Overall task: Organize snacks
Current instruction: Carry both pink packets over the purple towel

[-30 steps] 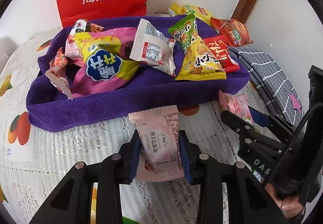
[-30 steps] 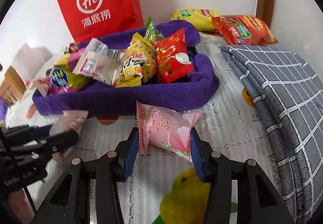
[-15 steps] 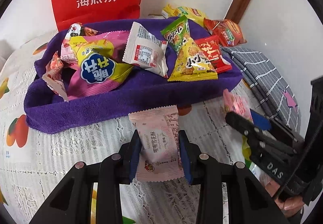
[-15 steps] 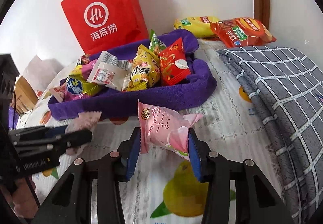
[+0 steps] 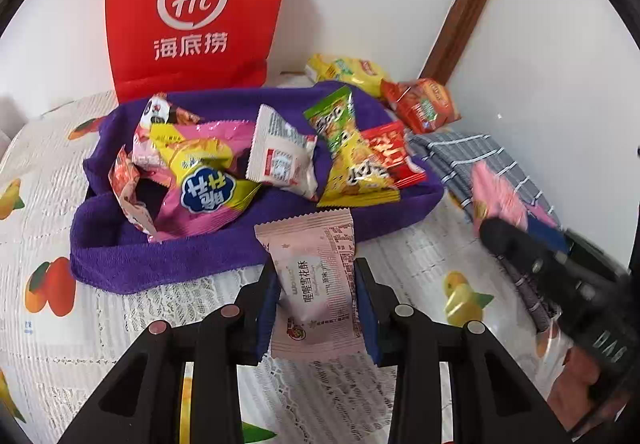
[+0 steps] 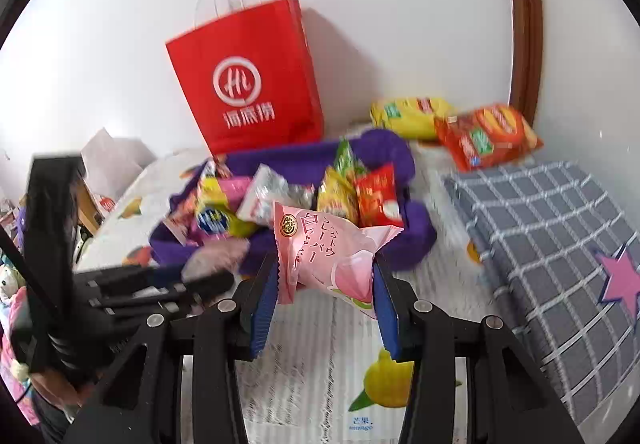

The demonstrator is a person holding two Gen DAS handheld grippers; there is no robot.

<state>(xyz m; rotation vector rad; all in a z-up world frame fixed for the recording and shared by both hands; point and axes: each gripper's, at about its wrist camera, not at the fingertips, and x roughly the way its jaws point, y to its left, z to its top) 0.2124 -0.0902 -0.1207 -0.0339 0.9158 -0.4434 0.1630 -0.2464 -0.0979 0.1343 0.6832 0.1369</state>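
Left gripper [image 5: 316,296] clamps a flat pale-pink packet [image 5: 316,284]; right gripper [image 6: 326,288] clamps a puffy pink pouch [image 6: 332,252] near the purple tray [image 5: 168,252].

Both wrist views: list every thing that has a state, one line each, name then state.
left gripper: shut on the pale pink snack packet.
pale pink snack packet: held off the table, in front of the purple tray.
right gripper: shut on the pink peach packet.
pink peach packet: held above the table.
purple tray: heaped with snack packets.
red paper bag: upright against the wall.
grey checked cloth: folded, lying flat.
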